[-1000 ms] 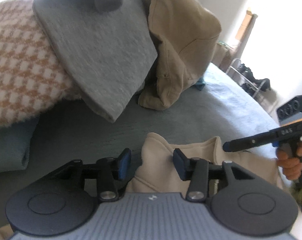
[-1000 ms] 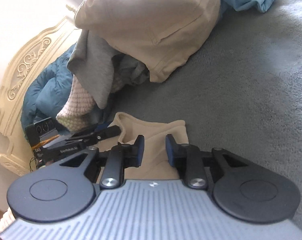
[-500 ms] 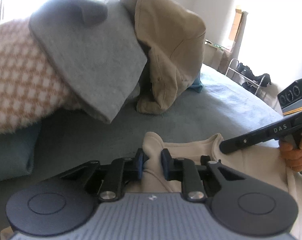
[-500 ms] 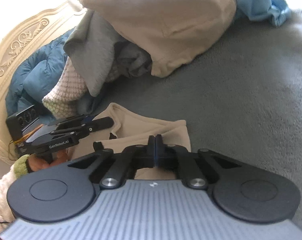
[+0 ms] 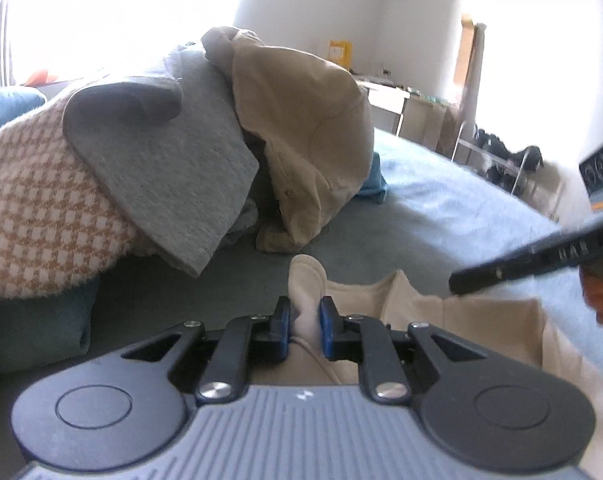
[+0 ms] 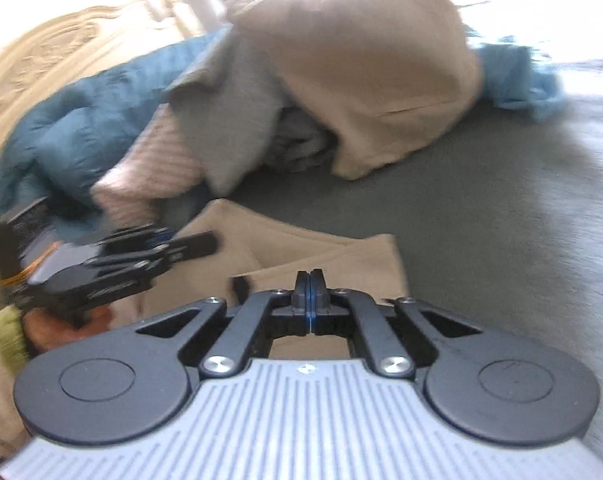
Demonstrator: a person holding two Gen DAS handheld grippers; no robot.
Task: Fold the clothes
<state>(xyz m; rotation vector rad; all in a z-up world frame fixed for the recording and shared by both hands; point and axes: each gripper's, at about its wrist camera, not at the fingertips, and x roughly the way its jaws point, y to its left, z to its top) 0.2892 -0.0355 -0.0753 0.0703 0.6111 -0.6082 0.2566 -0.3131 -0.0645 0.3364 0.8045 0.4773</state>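
Observation:
A cream garment (image 5: 481, 320) lies on the grey bedspread (image 5: 441, 216) just ahead of both grippers. My left gripper (image 5: 304, 312) is closing its jaws, and the blue pads pinch an upright fold of that garment. In the right wrist view the same cream garment (image 6: 301, 248) spreads under my right gripper (image 6: 309, 292), whose pads meet on its near edge. The right gripper (image 5: 461, 284) shows at the right edge of the left wrist view, held by a hand. The left gripper (image 6: 193, 244) appears blurred at the left of the right wrist view.
A heap of clothes lies beyond: a tan garment (image 5: 313, 120), a grey one (image 5: 161, 152), a pink-and-white checked knit (image 5: 33, 208) and a blue cloth (image 6: 513, 80). A teal quilt (image 6: 61, 128) and carved headboard (image 6: 41, 52) sit left. A shoe rack (image 5: 501, 160) stands past the bed.
Both grippers went from open to closed on the cream garment's edge. Both hands then rose and tilted, and the cloth's fold lifted with the left pads.

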